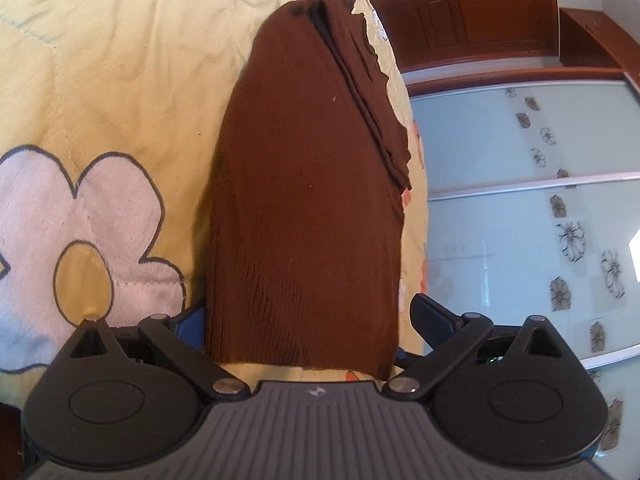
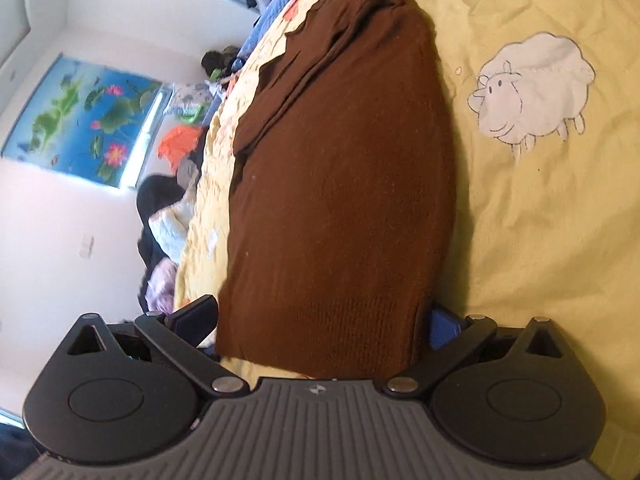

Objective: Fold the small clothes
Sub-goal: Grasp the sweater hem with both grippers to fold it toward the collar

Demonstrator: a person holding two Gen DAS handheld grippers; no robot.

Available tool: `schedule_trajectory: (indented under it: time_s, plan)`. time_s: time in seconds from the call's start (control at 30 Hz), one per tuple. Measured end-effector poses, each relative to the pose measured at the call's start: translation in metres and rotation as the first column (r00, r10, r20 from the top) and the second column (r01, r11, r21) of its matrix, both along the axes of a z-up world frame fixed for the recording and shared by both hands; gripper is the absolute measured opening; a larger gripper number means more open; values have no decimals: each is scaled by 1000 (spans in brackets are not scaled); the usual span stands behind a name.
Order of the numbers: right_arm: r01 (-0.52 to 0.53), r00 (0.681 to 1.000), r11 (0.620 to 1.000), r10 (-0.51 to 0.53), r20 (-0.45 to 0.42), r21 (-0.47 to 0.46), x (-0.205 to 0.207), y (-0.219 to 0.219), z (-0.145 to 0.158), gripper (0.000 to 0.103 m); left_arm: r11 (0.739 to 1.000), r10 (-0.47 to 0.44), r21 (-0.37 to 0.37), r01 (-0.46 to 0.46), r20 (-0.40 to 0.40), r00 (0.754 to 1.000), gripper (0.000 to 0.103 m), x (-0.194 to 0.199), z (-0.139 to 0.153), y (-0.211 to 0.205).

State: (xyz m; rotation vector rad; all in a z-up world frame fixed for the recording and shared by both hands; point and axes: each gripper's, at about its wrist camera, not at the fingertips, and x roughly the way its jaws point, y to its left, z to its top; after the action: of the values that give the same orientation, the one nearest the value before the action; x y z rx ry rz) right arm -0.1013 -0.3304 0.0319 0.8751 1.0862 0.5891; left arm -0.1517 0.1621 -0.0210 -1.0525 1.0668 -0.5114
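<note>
The brown knit garment [image 1: 304, 184] covers the finger pads of the left tool [image 1: 308, 320], so its grip cannot be confirmed. The same applies to the right tool [image 2: 320, 324]. The garment's far end is cut off at the top frame edge. The clutter [image 2: 176, 200] beyond the bed's edge is too blurred to identify.
</note>
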Motion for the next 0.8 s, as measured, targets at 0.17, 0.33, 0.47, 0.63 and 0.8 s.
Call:
schedule_trajectory:
  time_s: [0.17, 0.33, 0.47, 0.63, 0.8]
  plan:
    - [15, 1000, 998, -15, -4, -57, 1, 9, -3, 52, 991, -31, 129, 33, -12, 999, 48, 14, 4, -6]
    - [21, 999, 993, -24, -28, -114, -4, 2, -15, 10, 941, -103, 323, 102, -15, 995, 5, 23, 14, -18]
    - [14, 1000, 994, -12, 16, -112, -1, 2, -10, 13, 931, -147, 348, 111, 81, 986, 5, 34, 39, -22]
    - [55, 986, 998, -58, 159, 24, 31, -6, 28, 13, 964, -89, 265, 8, 295, 951, 5, 86, 86, -16]
    - [145, 947, 975, -186, 262, 166, 120, -21, 49, 13, 979, 18, 176, -104, 431, 902, 5, 199, 113, -22]
